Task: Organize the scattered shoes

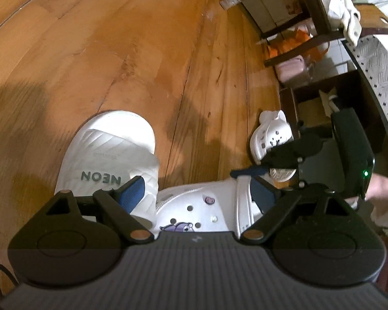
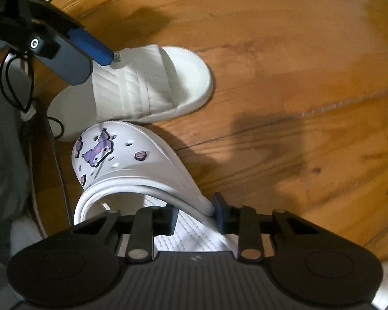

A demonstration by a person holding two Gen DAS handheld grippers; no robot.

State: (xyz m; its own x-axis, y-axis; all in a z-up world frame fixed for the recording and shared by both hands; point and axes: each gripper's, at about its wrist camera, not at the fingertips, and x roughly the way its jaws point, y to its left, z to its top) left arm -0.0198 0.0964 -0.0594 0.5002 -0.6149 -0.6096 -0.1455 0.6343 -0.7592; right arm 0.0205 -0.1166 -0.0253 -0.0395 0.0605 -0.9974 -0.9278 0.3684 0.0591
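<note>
A white clog point(image 2: 132, 170) with purple cartoon charms lies on the wooden floor. My right gripper point(image 2: 196, 217) points down at it, its blue pads shut on the clog's side wall near the heel strap. Beside it lies a white slide point(image 2: 147, 85) marked NEON. In the left wrist view my left gripper point(image 1: 198, 193) stands wide open. Its left pad hangs over the slide point(image 1: 108, 149) and its right pad sits by the clog's point(image 1: 201, 206) strap. In the right wrist view the left gripper's blue finger point(image 2: 90, 45) reaches the slide's strap.
A second white clog point(image 1: 271, 134) lies by dark wooden furniture point(image 1: 305, 20) at the right, with a pink box point(image 1: 289, 69) and an orange bag under it. A person's hand point(image 1: 382, 188) is at the right edge. Black cables point(image 2: 13, 85) hang at the left.
</note>
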